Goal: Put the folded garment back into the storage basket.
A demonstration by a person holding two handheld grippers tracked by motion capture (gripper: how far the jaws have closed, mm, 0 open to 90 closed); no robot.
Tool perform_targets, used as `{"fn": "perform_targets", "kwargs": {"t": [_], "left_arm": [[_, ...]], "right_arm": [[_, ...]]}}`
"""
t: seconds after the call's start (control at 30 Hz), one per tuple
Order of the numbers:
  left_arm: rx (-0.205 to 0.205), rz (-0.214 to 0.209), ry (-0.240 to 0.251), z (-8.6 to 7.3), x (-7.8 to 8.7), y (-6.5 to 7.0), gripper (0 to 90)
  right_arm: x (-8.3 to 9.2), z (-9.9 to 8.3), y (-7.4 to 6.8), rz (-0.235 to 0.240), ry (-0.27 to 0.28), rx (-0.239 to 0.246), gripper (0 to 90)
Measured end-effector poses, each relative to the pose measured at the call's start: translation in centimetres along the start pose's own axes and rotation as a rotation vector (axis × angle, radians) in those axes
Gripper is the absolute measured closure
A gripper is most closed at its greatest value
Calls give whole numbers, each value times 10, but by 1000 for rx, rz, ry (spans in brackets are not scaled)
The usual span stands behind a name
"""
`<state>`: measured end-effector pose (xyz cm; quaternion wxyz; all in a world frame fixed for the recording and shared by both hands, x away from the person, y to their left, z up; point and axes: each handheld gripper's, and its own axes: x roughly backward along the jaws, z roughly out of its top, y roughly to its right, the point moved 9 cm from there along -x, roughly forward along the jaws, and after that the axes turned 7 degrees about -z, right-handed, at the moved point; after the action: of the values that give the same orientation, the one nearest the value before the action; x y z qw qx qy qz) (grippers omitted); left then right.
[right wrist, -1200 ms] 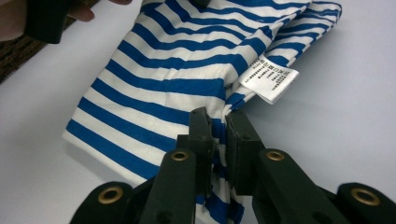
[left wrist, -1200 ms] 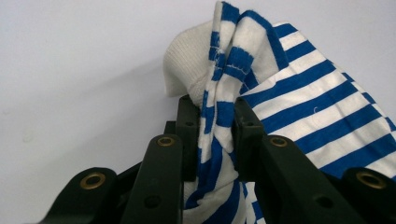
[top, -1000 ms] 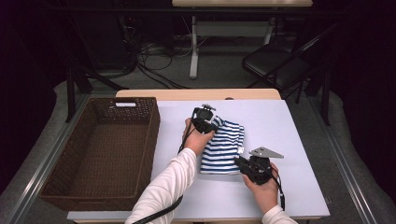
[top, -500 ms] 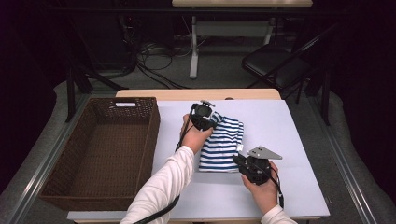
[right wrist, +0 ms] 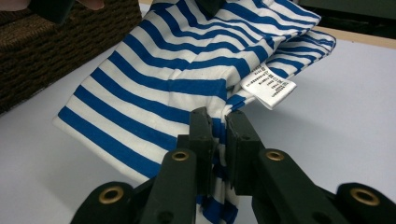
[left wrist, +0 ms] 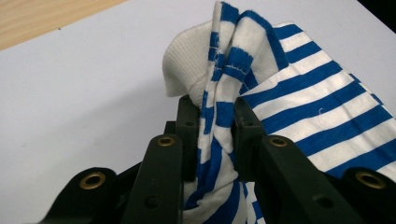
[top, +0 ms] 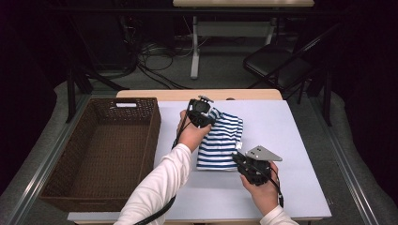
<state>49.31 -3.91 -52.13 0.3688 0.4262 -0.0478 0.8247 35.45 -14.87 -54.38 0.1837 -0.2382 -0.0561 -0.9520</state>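
A folded blue-and-white striped garment (top: pixel 220 140) hangs between my two grippers over the white table top (top: pixel 291 136). My left gripper (top: pixel 210 118) pinches its far corner, with bunched cloth and a white cuff (left wrist: pixel 187 70) squeezed between the jaws (left wrist: pixel 217 135). At the garment's near right corner my right gripper (top: pixel 238 157) is shut on the striped fabric (right wrist: pixel 154 79), its jaws (right wrist: pixel 219 135) clamping an edge just below a white care label (right wrist: pixel 271 88).
A dark brown wicker basket (top: pixel 141 140) stands at the table's left, and its wall (right wrist: pixel 46 51) shows in the right gripper view. Bare white table lies right of the garment. A chair (top: pixel 277 61) and cables (top: pixel 155 51) are on the floor beyond the table.
Both grippers have risen a little with the garment held between them, and the left one has shifted slightly toward the far edge of the table.
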Motion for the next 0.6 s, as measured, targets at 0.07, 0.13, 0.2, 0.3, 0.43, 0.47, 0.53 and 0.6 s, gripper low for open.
{"fn": "perform_targets", "kwargs": {"t": [0.07, 0.13, 0.2, 0.3, 0.43, 0.47, 0.53, 0.6], "left_arm": [[1, 0, 2, 2, 5, 0, 768], [-7, 4, 1, 3, 9, -1, 768], [-9, 6, 3, 4, 12, -1, 768], [-13, 7, 1, 5, 16, -2, 768], [-10, 7, -3, 5, 20, -3, 768], [-7, 5, -4, 5, 21, -3, 768], [-6, 6, -7, 5, 23, -4, 768], [-8, 7, -6, 5, 25, -4, 768]], "right_arm": [[1, 3, -1, 3, 7, 1, 824], [3, 7, -3, 1, 13, 15, 824], [4, 10, -5, 1, 24, 27, 824], [6, 14, -8, 5, 29, 39, 824], [7, 17, -10, 17, 30, 39, 824], [7, 18, -10, 18, 29, 37, 824], [7, 19, -11, 23, 32, 34, 824], [8, 21, -12, 26, 34, 37, 824]]}}
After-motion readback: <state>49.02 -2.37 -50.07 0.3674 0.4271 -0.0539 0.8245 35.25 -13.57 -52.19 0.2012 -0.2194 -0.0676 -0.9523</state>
